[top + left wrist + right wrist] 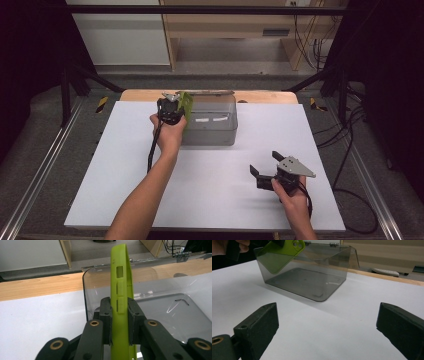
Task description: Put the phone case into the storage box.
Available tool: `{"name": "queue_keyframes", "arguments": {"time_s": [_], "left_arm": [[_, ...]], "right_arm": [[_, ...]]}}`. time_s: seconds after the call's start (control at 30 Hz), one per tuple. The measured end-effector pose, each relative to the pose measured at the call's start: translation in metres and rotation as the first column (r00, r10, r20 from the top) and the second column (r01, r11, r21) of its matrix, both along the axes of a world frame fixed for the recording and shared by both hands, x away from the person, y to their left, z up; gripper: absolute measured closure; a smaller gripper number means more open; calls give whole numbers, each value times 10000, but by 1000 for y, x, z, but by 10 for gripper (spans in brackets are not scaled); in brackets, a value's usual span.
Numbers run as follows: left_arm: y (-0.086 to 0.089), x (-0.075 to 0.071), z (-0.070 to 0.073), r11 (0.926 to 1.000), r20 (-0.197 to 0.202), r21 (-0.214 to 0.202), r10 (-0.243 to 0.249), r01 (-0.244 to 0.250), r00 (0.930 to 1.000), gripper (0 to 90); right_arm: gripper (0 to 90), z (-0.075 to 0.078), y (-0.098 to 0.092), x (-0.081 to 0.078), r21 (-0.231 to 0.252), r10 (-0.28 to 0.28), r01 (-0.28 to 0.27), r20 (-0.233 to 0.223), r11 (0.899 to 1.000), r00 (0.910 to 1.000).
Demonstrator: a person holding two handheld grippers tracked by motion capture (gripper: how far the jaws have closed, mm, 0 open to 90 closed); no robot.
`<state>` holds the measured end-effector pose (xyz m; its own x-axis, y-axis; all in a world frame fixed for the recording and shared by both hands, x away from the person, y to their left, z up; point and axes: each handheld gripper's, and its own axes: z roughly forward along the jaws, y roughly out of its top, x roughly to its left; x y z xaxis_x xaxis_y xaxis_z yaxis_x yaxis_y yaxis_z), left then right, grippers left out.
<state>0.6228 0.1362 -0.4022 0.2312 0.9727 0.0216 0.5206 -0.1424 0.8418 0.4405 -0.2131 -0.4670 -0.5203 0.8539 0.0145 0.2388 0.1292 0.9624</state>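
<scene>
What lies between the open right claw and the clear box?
Nothing: in the right gripper view, bare white table runs from the right claw to the clear box.

White tabletop, wooden edge
</scene>
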Motion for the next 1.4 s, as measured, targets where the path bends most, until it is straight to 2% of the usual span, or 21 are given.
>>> {"name": "queue_keyframes", "arguments": {"time_s": [0.23, 0.6, 1.4], "left_arm": [[-1, 1, 1, 10000, -90, 56, 2, -1, 10000, 774], [1, 5, 0, 9999, -413, -89, 71, -75, 9991, 773], [0, 7, -2, 9997, -570, -226, 32, -45, 9984, 773]], "right_arm": [[46, 0, 0, 0, 0, 2, -2, 16, 10000, 10000], [46, 0, 0, 0, 21, 10, -10, -31, 10000, 10000], [46, 0, 0, 0, -15, 32, -32, -42, 10000, 10000]]}}
